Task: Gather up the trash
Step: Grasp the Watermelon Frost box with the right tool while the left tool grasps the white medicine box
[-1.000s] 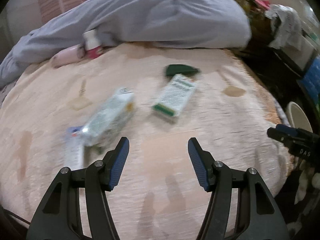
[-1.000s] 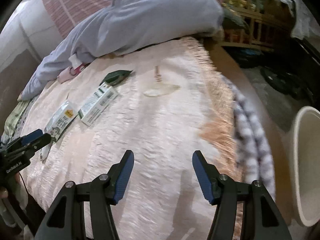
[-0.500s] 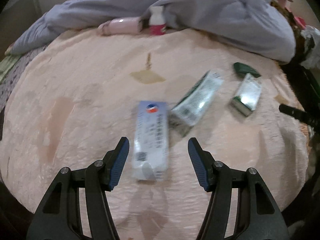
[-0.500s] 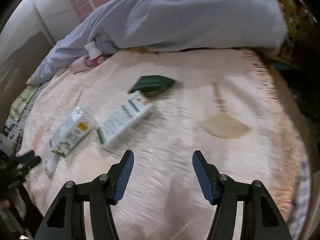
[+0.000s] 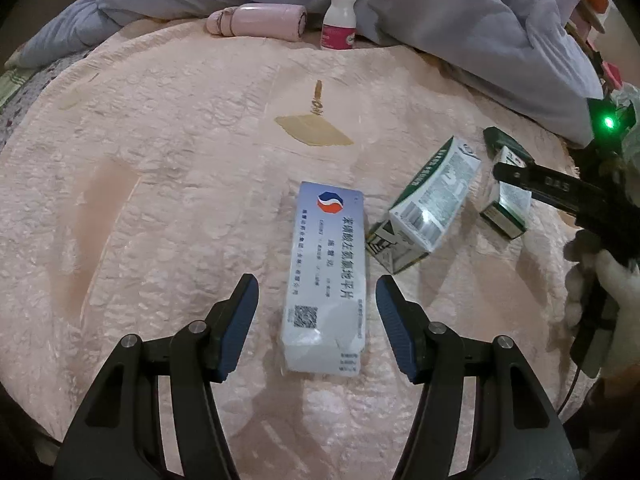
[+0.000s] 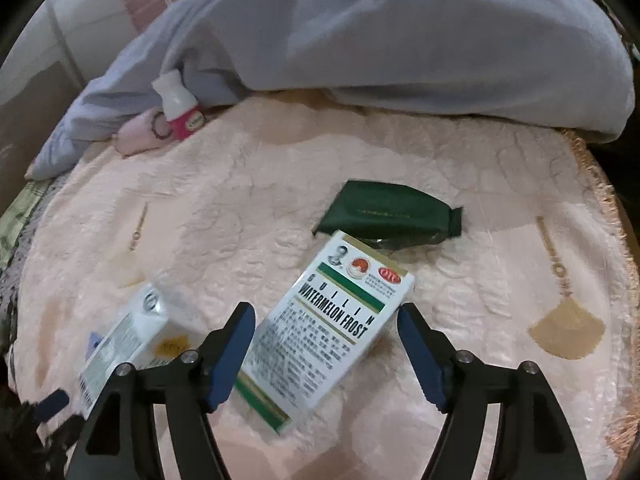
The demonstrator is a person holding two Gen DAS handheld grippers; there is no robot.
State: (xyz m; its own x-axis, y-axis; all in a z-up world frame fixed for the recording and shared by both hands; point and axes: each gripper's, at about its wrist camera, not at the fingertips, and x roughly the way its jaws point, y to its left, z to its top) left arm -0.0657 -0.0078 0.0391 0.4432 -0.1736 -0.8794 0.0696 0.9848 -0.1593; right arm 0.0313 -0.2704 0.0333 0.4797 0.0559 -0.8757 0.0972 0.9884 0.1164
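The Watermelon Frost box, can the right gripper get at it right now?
Probably yes. The right gripper is open, its jaws just widened, with the Watermelon Frost box lying flat between them and nothing on top. The green pouch only borders its far end.

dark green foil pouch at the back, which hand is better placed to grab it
Right. The dark green foil pouch lies just beyond the right gripper, behind the white watermelon frost box. The left gripper straddles the pale blue box, farther off.

Open left claw astride blue box
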